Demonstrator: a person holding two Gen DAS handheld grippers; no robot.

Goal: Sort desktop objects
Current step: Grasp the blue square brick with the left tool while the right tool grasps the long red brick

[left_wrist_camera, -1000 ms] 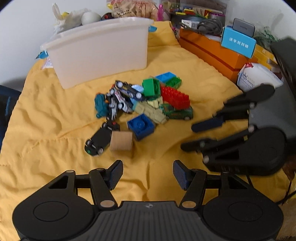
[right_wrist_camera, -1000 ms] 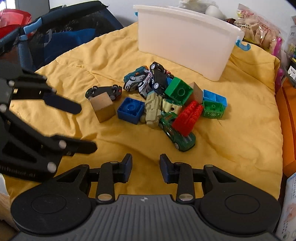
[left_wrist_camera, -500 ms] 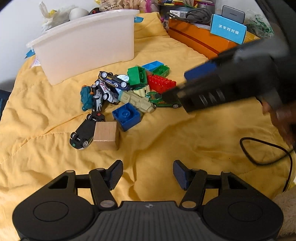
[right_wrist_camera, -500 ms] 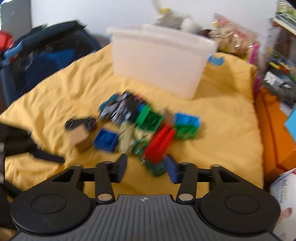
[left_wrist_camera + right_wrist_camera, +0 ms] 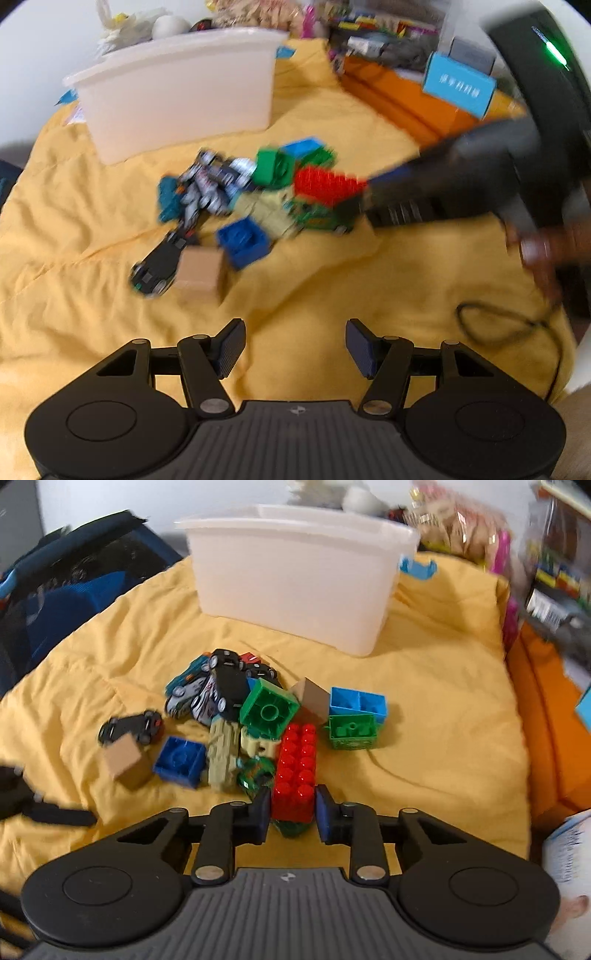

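Observation:
A pile of toy cars and building bricks lies on a yellow cloth (image 5: 424, 760). My right gripper (image 5: 291, 812) is open with its fingers on either side of the near end of the long red brick (image 5: 297, 764), which rests on a green toy car (image 5: 255, 775). Whether the pads touch the brick cannot be told. In the left wrist view the red brick (image 5: 325, 184) is at the right gripper's blurred tip. My left gripper (image 5: 295, 349) is open and empty, low over the cloth in front of a wooden cube (image 5: 201, 271) and a blue brick (image 5: 243, 242).
A white plastic bin (image 5: 299, 576) stands behind the pile. A black toy car (image 5: 131, 727), green bricks (image 5: 267, 709) and a light blue brick (image 5: 358, 703) lie around. An orange box (image 5: 410, 99) lines the right edge. A black cable (image 5: 509, 325) lies at the right.
My right gripper has moved forward and down onto the pile until its fingers straddle the red brick. My left gripper has stayed open and barely moved.

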